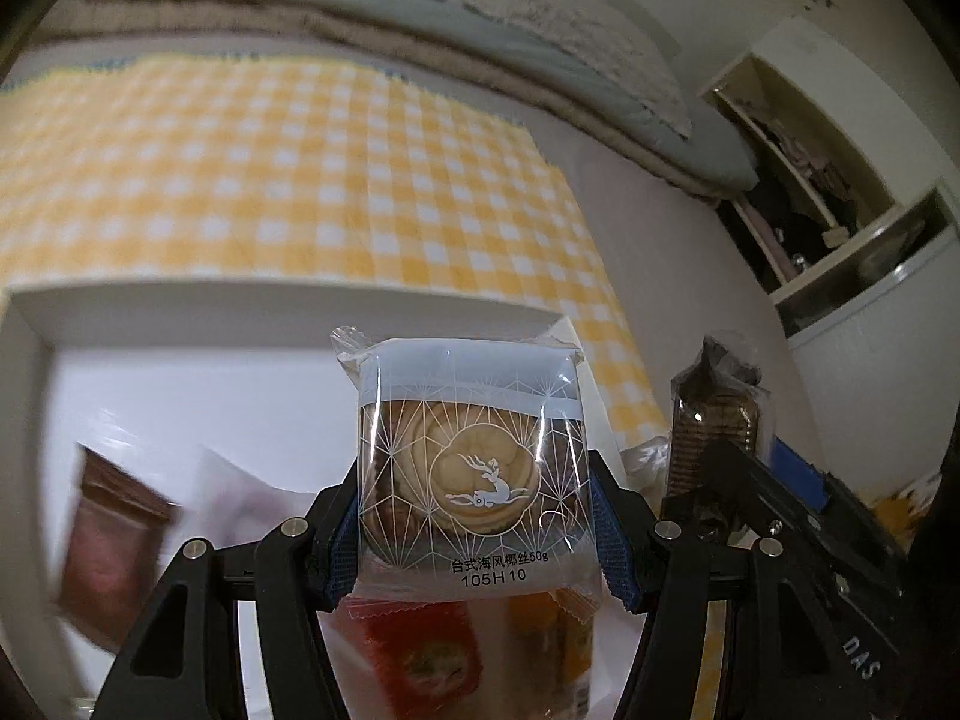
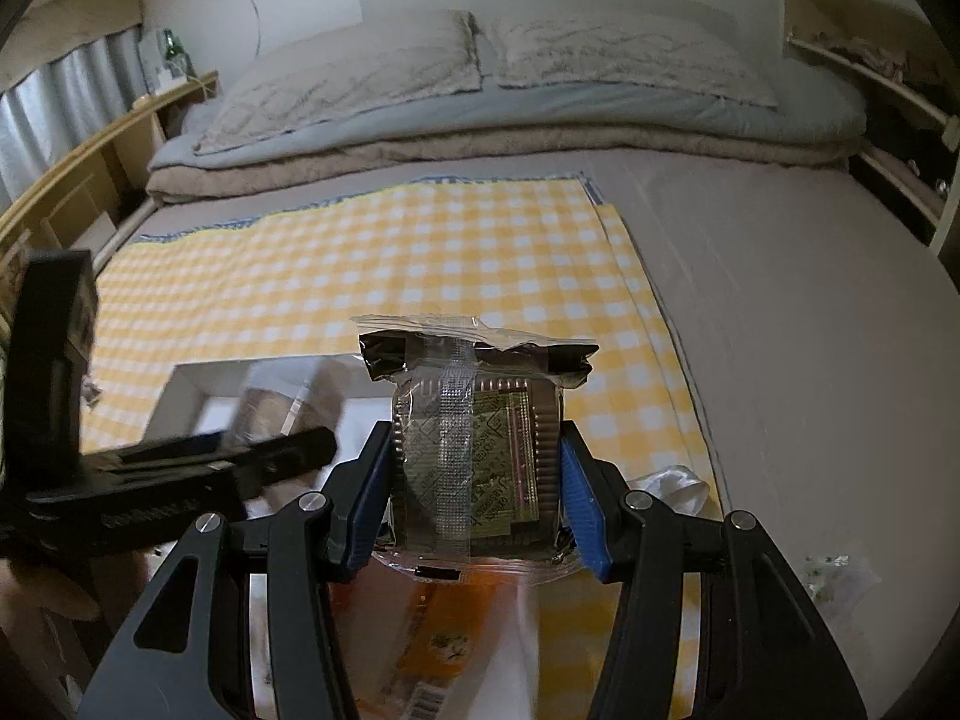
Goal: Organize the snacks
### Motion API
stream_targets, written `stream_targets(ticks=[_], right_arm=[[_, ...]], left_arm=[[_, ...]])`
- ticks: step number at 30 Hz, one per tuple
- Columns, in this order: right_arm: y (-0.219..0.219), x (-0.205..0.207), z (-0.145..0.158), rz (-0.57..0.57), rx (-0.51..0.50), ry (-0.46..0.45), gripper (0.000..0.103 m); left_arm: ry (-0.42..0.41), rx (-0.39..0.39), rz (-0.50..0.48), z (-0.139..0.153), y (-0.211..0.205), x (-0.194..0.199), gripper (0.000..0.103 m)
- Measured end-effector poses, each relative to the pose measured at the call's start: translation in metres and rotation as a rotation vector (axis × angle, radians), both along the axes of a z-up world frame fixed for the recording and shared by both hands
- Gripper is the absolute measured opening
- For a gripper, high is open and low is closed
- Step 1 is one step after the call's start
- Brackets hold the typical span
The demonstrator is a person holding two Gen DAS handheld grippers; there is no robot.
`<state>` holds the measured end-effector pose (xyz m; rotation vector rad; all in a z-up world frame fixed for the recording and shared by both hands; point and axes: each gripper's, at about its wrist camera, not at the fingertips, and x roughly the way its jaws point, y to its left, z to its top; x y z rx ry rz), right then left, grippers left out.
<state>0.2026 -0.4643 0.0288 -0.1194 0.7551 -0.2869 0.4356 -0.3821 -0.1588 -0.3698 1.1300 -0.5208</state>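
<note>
We grip a pastry packet [image 1: 471, 468] left, biscuit pack [image 2: 477, 456] right (both clamped); next, lower into the white box [image 1: 288, 315] at twelve o'clock.

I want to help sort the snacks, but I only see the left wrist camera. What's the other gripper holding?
Observer: The right gripper is shut on a dark biscuit pack with clear tape down its front.
Operator: Is it over the white box?
Observer: No, the white box sits to its left; blurry orange packets lie under it.
Operator: Anything else nearby?
Observer: Crumpled clear plastic lies right of its fingers, at the checked cloth's edge.
</note>
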Motion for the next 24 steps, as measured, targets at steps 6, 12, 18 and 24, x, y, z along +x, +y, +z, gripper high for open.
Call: stream_targets(ticks=[6, 12, 18, 24], right_arm=[[-0.011, 0.009, -0.014, -0.029, -0.017, 0.029, 0.054], [-0.009, 0.026, -0.021, -0.023, -0.013, 0.037, 0.054], [-0.002, 0.045, -0.031, -0.003, 0.005, 0.063, 0.054], [0.005, 0.06, -0.042, 0.013, 0.009, 0.094, 0.054]], left_arm=[[0.058, -0.042, 0.026, -0.037, -0.008, 0.032, 0.062], [0.07, 0.017, 0.067, -0.056, 0.002, 0.051, 0.062], [0.025, 0.076, 0.12, -0.052, 0.028, 0.052, 0.062], [0.049, 0.055, 0.131, -0.052, 0.03, 0.058, 0.062]])
